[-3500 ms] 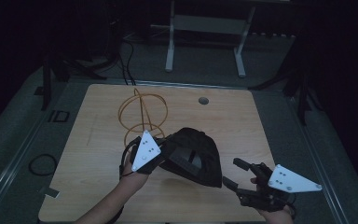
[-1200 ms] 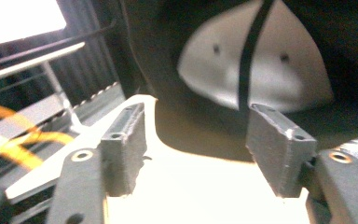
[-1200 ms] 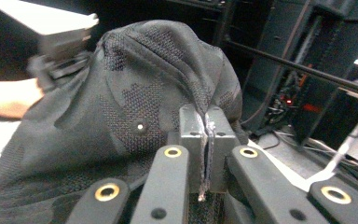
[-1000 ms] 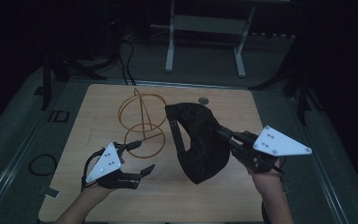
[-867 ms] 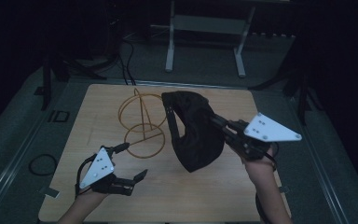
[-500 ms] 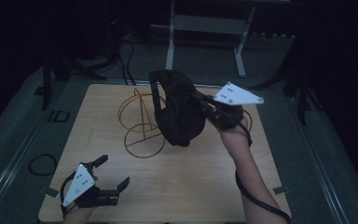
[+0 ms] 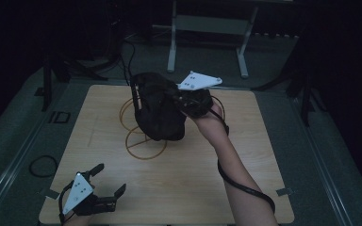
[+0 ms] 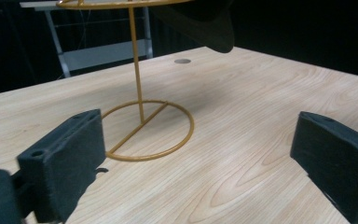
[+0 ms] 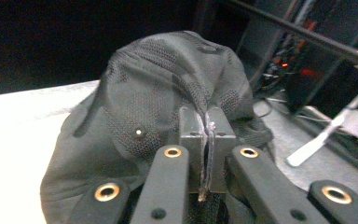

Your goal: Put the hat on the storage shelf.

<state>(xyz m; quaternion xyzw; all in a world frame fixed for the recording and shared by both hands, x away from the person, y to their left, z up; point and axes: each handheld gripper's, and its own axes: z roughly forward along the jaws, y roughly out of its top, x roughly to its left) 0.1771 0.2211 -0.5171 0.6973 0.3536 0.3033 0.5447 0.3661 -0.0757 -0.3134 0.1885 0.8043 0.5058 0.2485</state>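
Black plastic jaws of the left gripper (image 7: 104, 184) are standing wide apart and gripping nothing, low at the near left corner of the wooden table (image 7: 264, 160); in the left gripper view they are framing the base ring of the gold wire stand (image 8: 142, 126), which is sitting well apart from them.

Moving rightward, the stand (image 7: 139, 136) is rising mid-table, and the black cap (image 7: 158, 110) is hanging in the air directly above and partly in front of its upper hoop. Whether cloth is touching wire cannot be told from the high view.

Farther right, the right gripper (image 7: 181, 96) is pinching the cap: in the right gripper view its jaws are pressed together on a thin fold of the perforated mesh cap (image 9: 168, 93).

Judging by how it is drooping and bunching, the cap is light, soft and floppy, not fragile, with only the brim likely stiff. A pinch on a seam or the rim is probably holding best; loose mesh may be slipping or stretching, and draping it over the hoop calls for keeping the crown open.
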